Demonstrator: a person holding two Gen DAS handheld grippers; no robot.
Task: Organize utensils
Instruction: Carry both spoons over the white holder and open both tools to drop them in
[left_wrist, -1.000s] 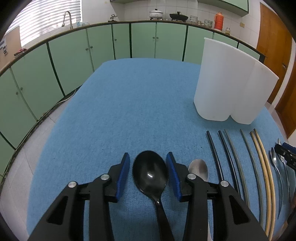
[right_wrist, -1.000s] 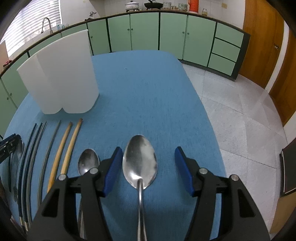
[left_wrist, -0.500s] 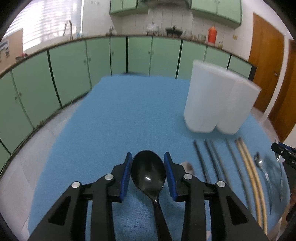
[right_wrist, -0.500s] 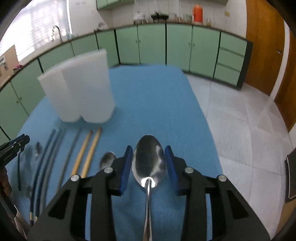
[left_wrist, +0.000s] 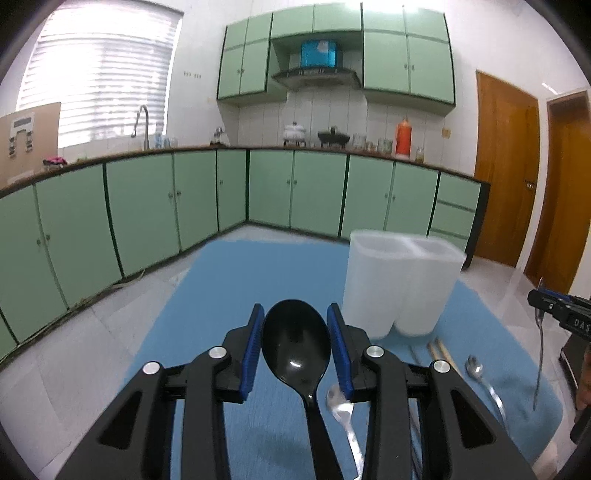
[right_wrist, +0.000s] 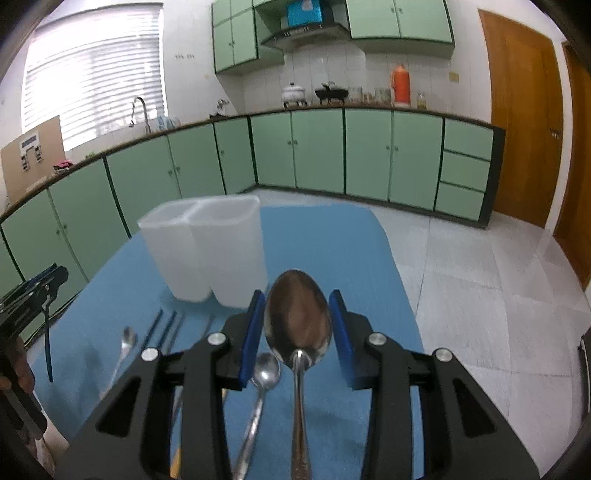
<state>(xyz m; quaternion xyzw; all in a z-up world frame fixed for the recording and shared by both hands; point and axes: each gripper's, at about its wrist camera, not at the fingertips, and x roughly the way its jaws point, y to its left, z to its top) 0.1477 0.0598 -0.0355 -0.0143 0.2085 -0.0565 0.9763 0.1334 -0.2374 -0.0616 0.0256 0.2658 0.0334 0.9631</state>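
Note:
My left gripper (left_wrist: 295, 343) is shut on a black spoon (left_wrist: 296, 347), lifted above the blue table (left_wrist: 229, 280). My right gripper (right_wrist: 297, 325) is shut on a large metal spoon (right_wrist: 298, 317), also lifted. A white two-compartment plastic holder (left_wrist: 400, 284) stands upright on the table, ahead and right of the left gripper; in the right wrist view the holder (right_wrist: 207, 247) is ahead and left. On the table lie metal spoons (right_wrist: 262, 373), dark chopsticks (right_wrist: 162, 328) and wooden chopsticks (left_wrist: 441, 350).
The right gripper shows at the right edge of the left wrist view (left_wrist: 561, 314) with its spoon hanging down. Green cabinets (left_wrist: 295, 188) line the walls. The table's right edge (right_wrist: 399, 280) drops to a tiled floor.
Both grippers closed on their spoons and lifted them off the table. Both views tilted up, so the holder's open top now shows.

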